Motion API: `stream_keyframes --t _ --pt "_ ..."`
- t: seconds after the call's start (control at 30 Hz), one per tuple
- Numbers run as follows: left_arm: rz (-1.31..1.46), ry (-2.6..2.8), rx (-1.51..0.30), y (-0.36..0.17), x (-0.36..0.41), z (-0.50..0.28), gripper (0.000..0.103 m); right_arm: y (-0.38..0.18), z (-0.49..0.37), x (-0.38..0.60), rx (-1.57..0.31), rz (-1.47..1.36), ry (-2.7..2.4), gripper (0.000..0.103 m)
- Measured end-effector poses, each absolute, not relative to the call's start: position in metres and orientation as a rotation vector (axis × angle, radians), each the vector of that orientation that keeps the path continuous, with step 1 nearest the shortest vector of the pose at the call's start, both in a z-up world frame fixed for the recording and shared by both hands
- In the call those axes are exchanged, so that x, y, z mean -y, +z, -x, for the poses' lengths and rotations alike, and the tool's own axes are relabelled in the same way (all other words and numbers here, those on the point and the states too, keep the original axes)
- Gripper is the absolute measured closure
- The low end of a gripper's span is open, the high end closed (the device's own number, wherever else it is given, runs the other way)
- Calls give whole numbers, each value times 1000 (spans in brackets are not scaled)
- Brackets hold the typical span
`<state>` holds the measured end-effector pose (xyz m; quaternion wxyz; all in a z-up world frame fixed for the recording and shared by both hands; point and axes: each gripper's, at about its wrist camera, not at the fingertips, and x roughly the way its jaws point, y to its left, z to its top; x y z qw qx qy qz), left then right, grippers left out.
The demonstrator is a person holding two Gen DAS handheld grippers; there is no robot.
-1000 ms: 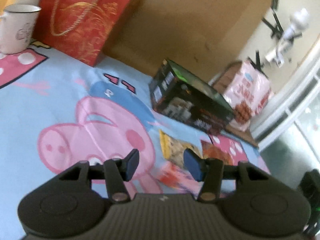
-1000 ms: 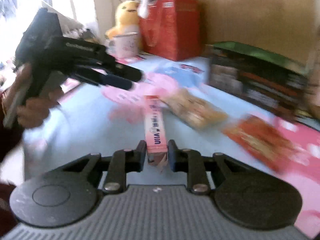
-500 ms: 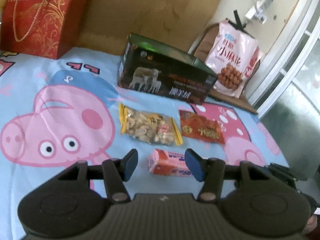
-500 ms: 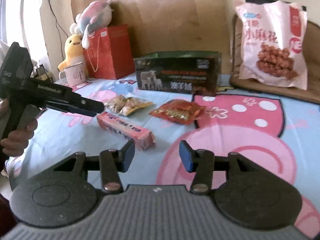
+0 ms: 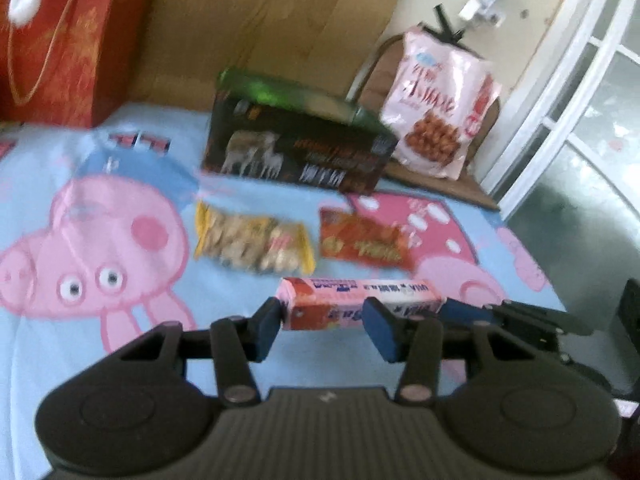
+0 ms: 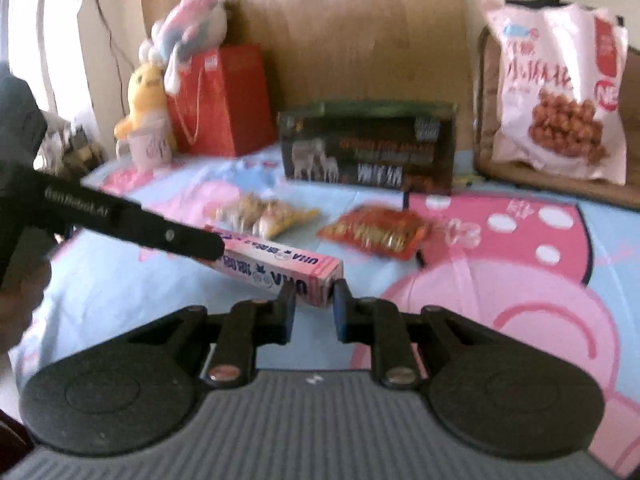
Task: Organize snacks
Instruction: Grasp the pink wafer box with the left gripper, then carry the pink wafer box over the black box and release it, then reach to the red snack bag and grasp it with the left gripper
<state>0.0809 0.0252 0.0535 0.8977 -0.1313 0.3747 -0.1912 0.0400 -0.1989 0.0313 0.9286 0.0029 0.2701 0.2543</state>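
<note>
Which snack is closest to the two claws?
The long pink box. Both the right claw and left claw are closing around its ends, while the peanut pack and red packet lie farther back.

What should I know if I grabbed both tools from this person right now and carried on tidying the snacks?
Right hand-held gripper: jaws closing, clamped on the near end of the pink box.
Left hand-held gripper: jaws closing at the box's other end; no firm grip visible.
Yellow nut packet and red packet lie loose on the cartoon cloth, in front of the dark carton.
Done: nothing looks sorted.
Left: place the pink box, then probably both packets; the destination isn't evident.
</note>
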Motion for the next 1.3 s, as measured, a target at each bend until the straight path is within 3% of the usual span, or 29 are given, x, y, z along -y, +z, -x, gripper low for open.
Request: stream_keyframes --t 0.43,0.67,0.77,0.87,1.17,1.3 --pt "192 -362 -584 124 -4 -188 58 74 -136 202 -307 9 444 81" --pt "193 -327 -628 105 14 -268 58 57 -204 209 -318 7 369 80" --pt "211 -326 -662 89 19 -287 56 44 -210 207 -324 23 329 73" --pt "208 -332 -660 80 23 -288 55 45 -204 209 -294 35 332 60" --pt "313 -329 -592 98 -19 -235 53 73 -178 237 -259 -166 353 60" --pt "314 -284 -606 87 -47 -195 51 67 -162 244 -348 -273 442 59"
